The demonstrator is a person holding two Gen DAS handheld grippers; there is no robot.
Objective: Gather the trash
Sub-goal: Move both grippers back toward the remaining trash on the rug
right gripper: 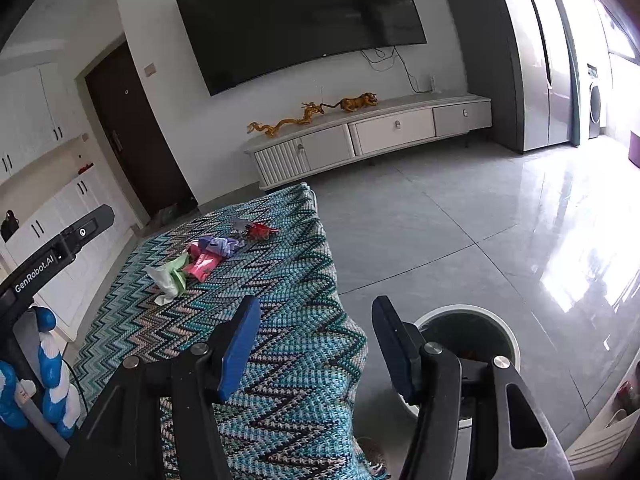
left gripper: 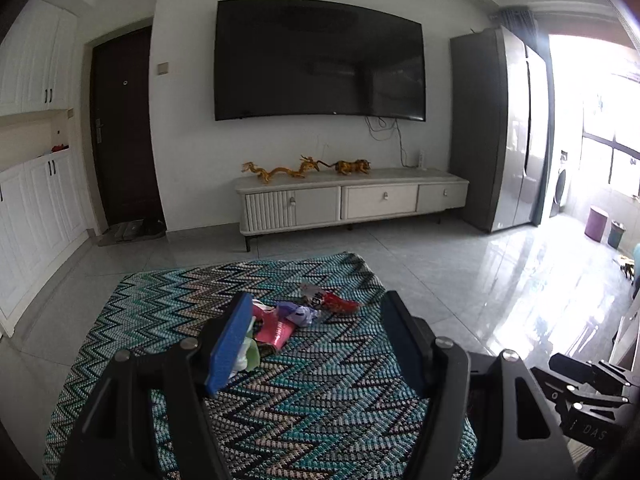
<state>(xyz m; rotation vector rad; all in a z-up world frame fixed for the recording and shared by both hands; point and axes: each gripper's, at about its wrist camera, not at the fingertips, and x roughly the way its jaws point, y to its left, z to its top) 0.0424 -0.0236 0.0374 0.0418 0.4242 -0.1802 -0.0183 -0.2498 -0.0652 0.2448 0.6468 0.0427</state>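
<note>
Several wrappers lie in a loose heap on a table under a zigzag cloth [left gripper: 320, 408]: a pink one [left gripper: 276, 330], a purple one [left gripper: 298, 312], a red one [left gripper: 340, 304] and a crumpled green-and-white piece [left gripper: 250, 354]. My left gripper [left gripper: 316, 344] hangs open just short of the heap, nothing between its blue pads. The right wrist view shows the same heap, pink [right gripper: 204, 266], purple [right gripper: 220, 246], red [right gripper: 260, 231], green-and-white [right gripper: 168, 276]. My right gripper [right gripper: 316, 344] stands open and empty over the cloth's near right corner. Beside it on the floor is a round white-rimmed bin [right gripper: 508, 344].
A low TV cabinet [left gripper: 352, 200] with golden figurines stands against the far wall under a big screen. A tall fridge [left gripper: 508, 128] is at the right, white cupboards [left gripper: 36, 200] at the left. A purple stool [left gripper: 596, 222] and a small green bin [left gripper: 616, 234] sit by the window.
</note>
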